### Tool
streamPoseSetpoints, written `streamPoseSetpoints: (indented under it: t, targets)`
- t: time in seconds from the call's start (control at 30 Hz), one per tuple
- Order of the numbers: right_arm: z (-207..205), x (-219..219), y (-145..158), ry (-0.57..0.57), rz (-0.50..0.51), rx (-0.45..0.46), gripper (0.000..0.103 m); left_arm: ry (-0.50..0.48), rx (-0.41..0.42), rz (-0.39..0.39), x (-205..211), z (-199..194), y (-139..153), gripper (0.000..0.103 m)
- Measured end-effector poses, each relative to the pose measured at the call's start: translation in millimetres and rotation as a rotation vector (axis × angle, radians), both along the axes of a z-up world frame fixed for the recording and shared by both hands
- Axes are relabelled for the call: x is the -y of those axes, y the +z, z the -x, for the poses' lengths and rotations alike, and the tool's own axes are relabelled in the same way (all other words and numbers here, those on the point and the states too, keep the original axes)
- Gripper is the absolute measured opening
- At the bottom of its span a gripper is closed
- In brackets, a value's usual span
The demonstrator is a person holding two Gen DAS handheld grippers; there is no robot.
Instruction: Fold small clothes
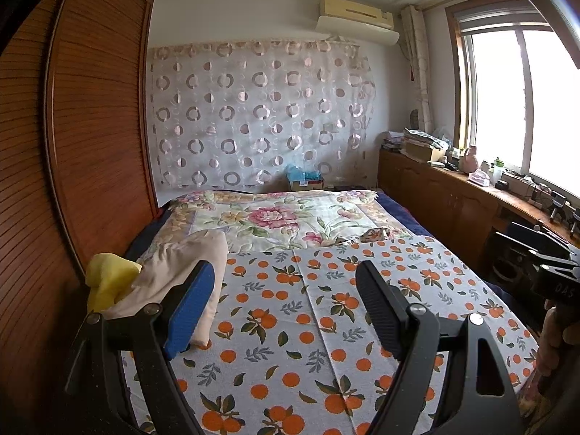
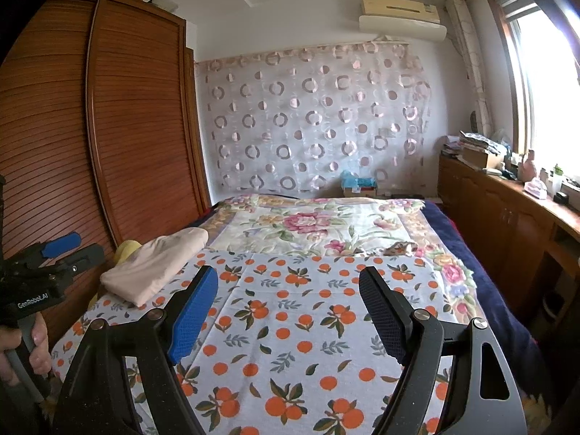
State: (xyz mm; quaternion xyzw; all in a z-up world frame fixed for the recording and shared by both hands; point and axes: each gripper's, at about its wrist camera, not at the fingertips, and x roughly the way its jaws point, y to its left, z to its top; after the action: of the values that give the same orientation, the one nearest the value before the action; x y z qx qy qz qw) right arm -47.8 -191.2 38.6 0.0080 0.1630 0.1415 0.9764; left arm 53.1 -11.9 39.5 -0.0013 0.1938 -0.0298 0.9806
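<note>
A folded beige garment point(image 1: 188, 272) point(image 2: 156, 264) lies at the left edge of the orange-print cloth point(image 1: 308, 326) point(image 2: 290, 326) on the bed, with a yellow piece point(image 1: 108, 279) point(image 2: 125, 250) behind it. A small patterned garment point(image 1: 375, 233) point(image 2: 400, 248) lies crumpled further back on the floral bedspread. My left gripper point(image 1: 284, 281) hovers open over the cloth, right of the beige garment, with nothing between its fingers. Over the middle of the cloth my right gripper point(image 2: 288, 286) is open and empty too. Each view shows the other gripper at its edge, held by a hand.
A brown louvred wardrobe point(image 1: 90, 127) point(image 2: 127, 127) stands close along the bed's left side. A low wooden cabinet point(image 1: 453, 195) point(image 2: 500, 210) cluttered with small items runs under the window at right. A box with blue bags point(image 1: 304, 177) point(image 2: 357, 183) sits behind the bed.
</note>
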Motion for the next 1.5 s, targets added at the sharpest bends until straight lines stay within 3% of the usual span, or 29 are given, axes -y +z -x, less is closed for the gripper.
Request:
streamPoseSetpoints:
  t: [1.5]
  targets:
    - [-5, 13, -4, 0.011, 0.003, 0.001, 0.082, 0.001, 0.006, 0.001, -5, 0, -4, 0.081]
